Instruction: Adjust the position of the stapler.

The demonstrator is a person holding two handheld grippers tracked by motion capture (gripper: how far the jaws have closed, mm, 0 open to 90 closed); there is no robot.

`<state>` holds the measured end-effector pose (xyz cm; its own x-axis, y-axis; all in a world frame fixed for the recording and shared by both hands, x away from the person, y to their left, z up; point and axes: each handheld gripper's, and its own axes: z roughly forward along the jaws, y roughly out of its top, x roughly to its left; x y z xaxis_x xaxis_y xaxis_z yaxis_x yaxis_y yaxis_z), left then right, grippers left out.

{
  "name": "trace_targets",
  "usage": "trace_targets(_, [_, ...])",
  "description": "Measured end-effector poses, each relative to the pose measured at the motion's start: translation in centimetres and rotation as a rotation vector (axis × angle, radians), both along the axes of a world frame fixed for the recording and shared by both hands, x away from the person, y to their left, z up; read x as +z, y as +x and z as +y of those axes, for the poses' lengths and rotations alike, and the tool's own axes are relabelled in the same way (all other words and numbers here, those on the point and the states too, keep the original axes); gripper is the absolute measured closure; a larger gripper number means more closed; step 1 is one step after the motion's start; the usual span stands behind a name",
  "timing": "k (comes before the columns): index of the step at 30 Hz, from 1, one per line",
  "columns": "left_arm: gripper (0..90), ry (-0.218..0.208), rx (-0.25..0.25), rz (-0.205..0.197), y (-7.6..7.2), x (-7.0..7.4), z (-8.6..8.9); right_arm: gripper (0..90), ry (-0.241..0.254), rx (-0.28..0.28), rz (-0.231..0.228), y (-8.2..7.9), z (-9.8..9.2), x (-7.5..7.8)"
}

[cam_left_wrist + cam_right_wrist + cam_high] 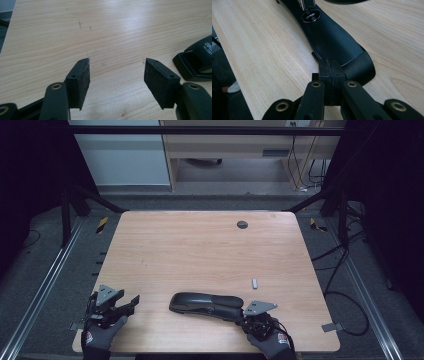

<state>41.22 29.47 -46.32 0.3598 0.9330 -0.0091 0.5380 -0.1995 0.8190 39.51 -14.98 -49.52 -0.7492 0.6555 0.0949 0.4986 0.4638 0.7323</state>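
Black stapler (206, 305) on wooden desk (200, 250), its rear end touching right claw (331, 75), clenched empty; left claw (116, 75), released, stands apart: a nudge may skid it sideways.

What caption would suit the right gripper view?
Shut right gripper pressing on the rear end of a black stapler on a wooden table.

Glossy black plastic stapler (206, 304), matt wood table (200, 250)

Stapler (197, 62) cut off at frame edge; small grey item (254, 282) unidentifiable.
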Motion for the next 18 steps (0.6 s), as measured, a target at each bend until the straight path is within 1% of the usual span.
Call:
trace_targets(6, [37.7, 0.000, -0.002, -0.001, 0.0, 0.0, 0.0, 90.0, -0.011, -0.004, -0.004, 0.2, 0.0, 0.1])
trace_targets(8, [37.8, 0.002, -0.002, -0.001, 0.0, 0.0, 0.0, 90.0, -0.003, -0.007, -0.005, 0.4, 0.0, 0.0])
trace_targets(18, [38.0, 0.004, -0.005, -0.002, 0.0, 0.0, -0.2, 90.0, -0.007, -0.035, -0.020, 1.1, -0.1, -0.1])
